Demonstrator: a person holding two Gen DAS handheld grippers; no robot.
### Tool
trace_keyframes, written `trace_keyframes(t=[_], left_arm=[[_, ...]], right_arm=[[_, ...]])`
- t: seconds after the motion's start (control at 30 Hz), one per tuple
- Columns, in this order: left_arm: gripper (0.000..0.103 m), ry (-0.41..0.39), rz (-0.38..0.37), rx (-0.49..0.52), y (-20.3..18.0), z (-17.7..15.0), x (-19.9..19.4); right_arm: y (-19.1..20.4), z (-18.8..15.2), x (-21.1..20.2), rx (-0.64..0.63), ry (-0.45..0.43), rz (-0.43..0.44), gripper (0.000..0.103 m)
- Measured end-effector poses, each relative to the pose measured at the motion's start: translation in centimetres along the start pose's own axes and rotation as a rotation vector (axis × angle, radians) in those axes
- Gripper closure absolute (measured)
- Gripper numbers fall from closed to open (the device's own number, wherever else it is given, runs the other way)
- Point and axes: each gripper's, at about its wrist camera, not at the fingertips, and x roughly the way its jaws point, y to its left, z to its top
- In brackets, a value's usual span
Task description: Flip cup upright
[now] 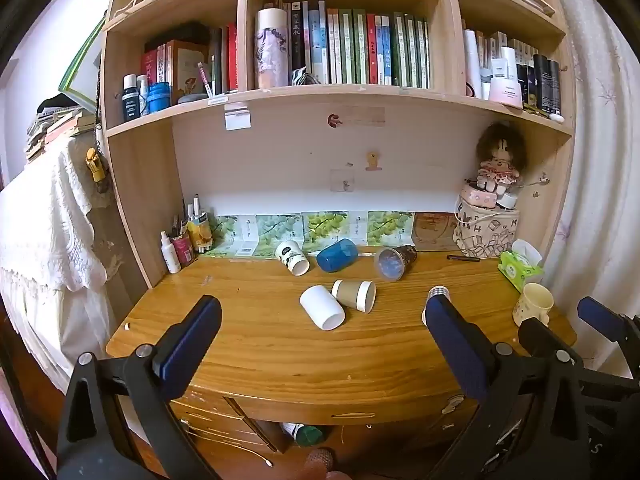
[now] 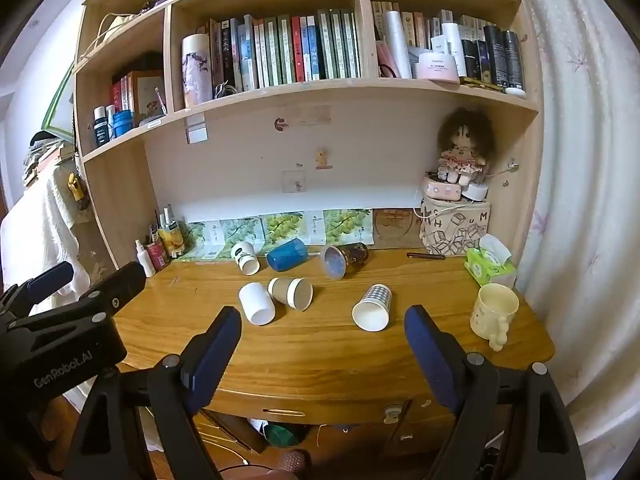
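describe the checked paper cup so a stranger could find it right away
On the wooden desk, look near the front right, left of the upright cream mug. The checked paper cup lies on its side, white mouth towards the camera; alone among the tipped cups, it has a grey grid pattern.

We see six cups on their sides on the table: a plain white paper cup (image 2: 257, 303) touching a tan white-rimmed one (image 2: 291, 293), a checked paper cup (image 2: 372, 307) apart to their right, and behind, a white printed cup (image 2: 245, 257), a blue plastic tumbler (image 2: 287, 255) and a dark patterned cup (image 2: 345, 259).
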Motion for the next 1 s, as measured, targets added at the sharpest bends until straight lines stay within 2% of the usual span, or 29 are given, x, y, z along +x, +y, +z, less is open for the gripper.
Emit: trace_keyframes(t=[0.1, 0.3, 0.33, 1.0], left_arm=[[0.001, 0.024, -0.023, -0.024, 0.6, 0.0, 0.4], [0.001, 0.013, -0.032, -0.024, 1.4, 0.3, 0.8], [0.001, 0.004, -0.021, -0.011, 0.5, 0.3, 0.6], [0.001, -0.021, -0.005, -0.009, -0.5, 0.7, 0.6]], right_arm=[[0.1, 0.0, 0.0, -0.018, 0.005, -0.023, 0.019], [0.9, 0.3, 0.2, -0.022, 0.0, -0.025, 0.019], [1.0, 0.4, 0.2, -0.021, 0.0, -0.026, 0.019], [-0.2, 0.4, 1.1, -0.02, -0.019, -0.027, 0.019]])
